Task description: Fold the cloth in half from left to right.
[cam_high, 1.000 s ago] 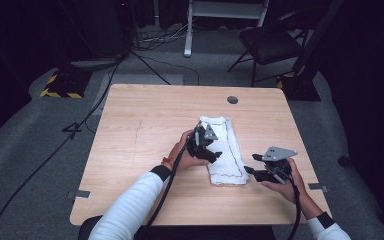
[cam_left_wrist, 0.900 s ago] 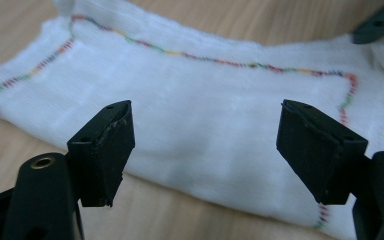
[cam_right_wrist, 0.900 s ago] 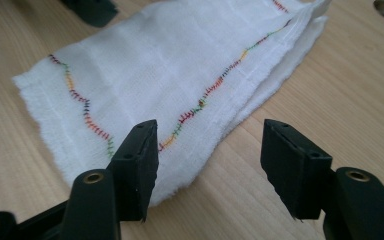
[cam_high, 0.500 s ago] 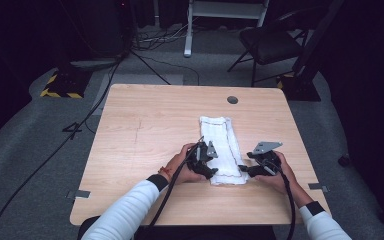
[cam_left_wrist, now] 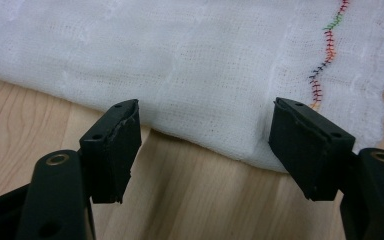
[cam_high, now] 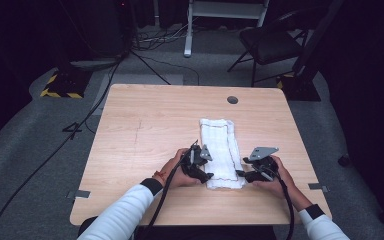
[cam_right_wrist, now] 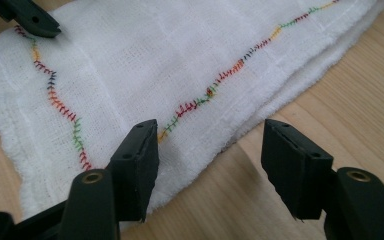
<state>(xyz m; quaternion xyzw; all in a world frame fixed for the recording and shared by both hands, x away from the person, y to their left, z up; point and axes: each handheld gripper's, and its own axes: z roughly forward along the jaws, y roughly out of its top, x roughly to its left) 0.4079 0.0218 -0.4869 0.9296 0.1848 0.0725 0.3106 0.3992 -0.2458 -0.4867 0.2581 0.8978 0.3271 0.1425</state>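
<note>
A white folded cloth (cam_high: 221, 145) with multicoloured stitching lies lengthwise on the wooden table (cam_high: 150, 130). My left gripper (cam_high: 208, 176) sits low at the cloth's near left corner. In the left gripper view its jaws (cam_left_wrist: 210, 145) stand apart over the cloth's folded edge (cam_left_wrist: 195, 60), have just been closing a little, and no pad presses the cloth. My right gripper (cam_high: 240, 174) is at the near right corner. Its jaws (cam_right_wrist: 215, 165) are apart and have just been closing, with the cloth's (cam_right_wrist: 180, 65) edge reaching between them, untouched by the pads. The left gripper's jaw tip (cam_right_wrist: 27, 17) rests at the cloth's far corner.
A round cable hole (cam_high: 232, 99) sits near the table's far edge. Bare wood lies left of the cloth. Tape tabs (cam_high: 81, 193) mark the near table edges. A chair (cam_high: 275, 45) and floor cables (cam_high: 145, 55) stand beyond the table.
Both hands came down and toward the cloth's near end. The left gripper moved from the cloth's middle to its near left corner; the right gripper shifted left to the near right corner.
</note>
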